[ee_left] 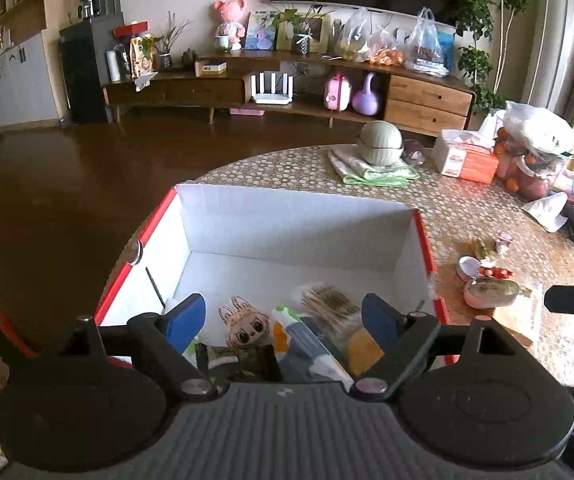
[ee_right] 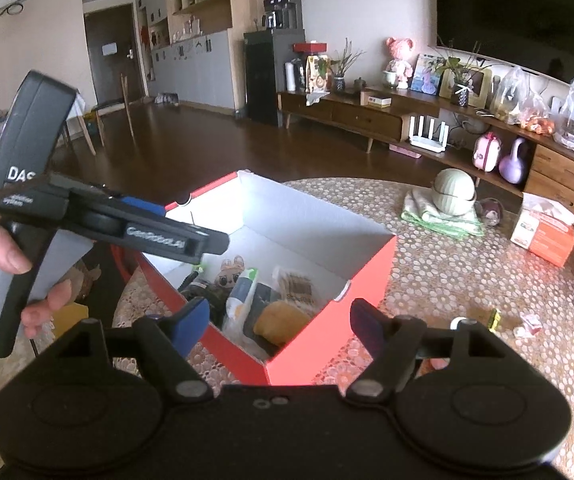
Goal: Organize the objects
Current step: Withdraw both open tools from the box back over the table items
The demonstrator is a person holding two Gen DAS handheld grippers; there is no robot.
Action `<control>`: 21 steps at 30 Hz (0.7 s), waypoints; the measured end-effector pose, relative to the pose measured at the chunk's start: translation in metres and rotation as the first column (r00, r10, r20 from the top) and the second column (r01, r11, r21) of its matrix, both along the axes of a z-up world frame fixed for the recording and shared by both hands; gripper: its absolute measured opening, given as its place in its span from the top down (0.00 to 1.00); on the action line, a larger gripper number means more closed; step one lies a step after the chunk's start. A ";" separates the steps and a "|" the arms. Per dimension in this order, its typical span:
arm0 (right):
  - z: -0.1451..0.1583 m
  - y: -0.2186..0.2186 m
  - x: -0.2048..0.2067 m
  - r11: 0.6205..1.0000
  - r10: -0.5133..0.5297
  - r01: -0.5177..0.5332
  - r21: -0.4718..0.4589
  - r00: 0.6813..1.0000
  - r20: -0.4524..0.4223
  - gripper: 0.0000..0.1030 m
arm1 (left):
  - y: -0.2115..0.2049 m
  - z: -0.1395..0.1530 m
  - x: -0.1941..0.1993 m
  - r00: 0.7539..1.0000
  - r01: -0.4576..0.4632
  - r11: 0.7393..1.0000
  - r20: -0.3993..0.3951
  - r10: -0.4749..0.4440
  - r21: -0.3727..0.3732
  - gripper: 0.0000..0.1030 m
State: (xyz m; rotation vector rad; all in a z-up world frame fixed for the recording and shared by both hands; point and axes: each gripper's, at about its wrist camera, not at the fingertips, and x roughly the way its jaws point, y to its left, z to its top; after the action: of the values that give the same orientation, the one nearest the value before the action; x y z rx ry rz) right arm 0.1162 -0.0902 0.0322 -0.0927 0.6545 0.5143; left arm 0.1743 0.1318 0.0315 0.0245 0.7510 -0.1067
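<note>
Both hand-held grippers — left (ee_left: pixel 283 320), right (ee_right: pixel 277 322) — spread, empty; compact (ee_left: pixel 489 292) by desk (ee_left: pixel 487 220) edge is rigid, slippery — pinch its rim

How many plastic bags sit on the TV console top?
3, clustered toward the console's right end: a left bag, a middle bag holding orange items, and a right bag. Others may be hidden.
</note>
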 end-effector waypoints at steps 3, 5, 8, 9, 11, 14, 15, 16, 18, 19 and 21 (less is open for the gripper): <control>0.001 -0.015 -0.012 1.000 -0.009 0.009 0.007 0.999 0.039 0.24 | -0.008 0.002 -0.012 1.000 0.007 1.000 0.008 -0.007 0.005 0.17; 0.001 -0.026 -0.019 1.000 -0.016 0.015 0.013 0.998 0.066 0.24 | -0.013 0.002 -0.019 1.000 0.011 1.000 0.010 -0.011 0.006 0.17; 0.000 -0.042 -0.028 0.999 -0.047 0.045 0.030 0.996 0.072 0.24 | -0.021 0.002 -0.028 1.000 0.018 1.000 0.015 -0.018 0.000 0.17; 0.000 -0.049 -0.029 0.997 -0.064 0.061 0.040 0.996 0.063 0.24 | -0.024 0.003 -0.031 1.000 0.022 1.000 0.017 -0.022 -0.003 0.17; -0.003 -0.062 -0.034 0.992 -0.110 0.107 0.067 0.993 0.049 0.24 | -0.031 0.004 -0.038 0.999 0.031 0.999 0.027 -0.031 -0.008 0.17; -0.007 -0.087 -0.039 0.976 -0.191 0.187 0.113 0.981 0.019 0.23 | -0.041 0.004 -0.046 0.998 0.044 0.999 0.036 -0.044 -0.017 0.17; -0.009 -0.095 -0.040 0.971 -0.211 0.209 0.120 0.977 0.006 0.23 | -0.045 0.004 -0.049 0.998 0.050 0.999 0.037 -0.049 -0.021 0.17; -0.012 -0.103 -0.039 0.968 -0.226 0.225 0.112 0.974 -0.004 0.23 | -0.049 0.004 -0.051 0.998 0.053 0.998 0.039 -0.052 -0.022 0.16; -0.015 -0.116 -0.040 0.969 -0.230 0.229 0.090 0.973 0.002 0.23 | -0.056 0.003 -0.056 0.998 0.055 0.998 0.042 -0.054 -0.023 0.05; -0.018 -0.121 -0.043 0.974 -0.219 0.218 0.064 0.975 0.019 0.23 | -0.059 0.003 -0.059 0.997 0.059 0.998 0.053 -0.057 -0.028 0.00; -0.022 -0.129 -0.047 0.978 -0.207 0.207 -0.005 0.977 0.043 0.23 | -0.068 0.002 -0.063 0.994 0.077 0.997 0.075 -0.075 -0.022 0.00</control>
State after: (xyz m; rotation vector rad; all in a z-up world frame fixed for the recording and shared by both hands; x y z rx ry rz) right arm 0.0691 -0.2187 0.0107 -0.0430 0.6173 0.3076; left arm 0.1111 0.0635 0.0336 0.0333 0.6743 -0.1868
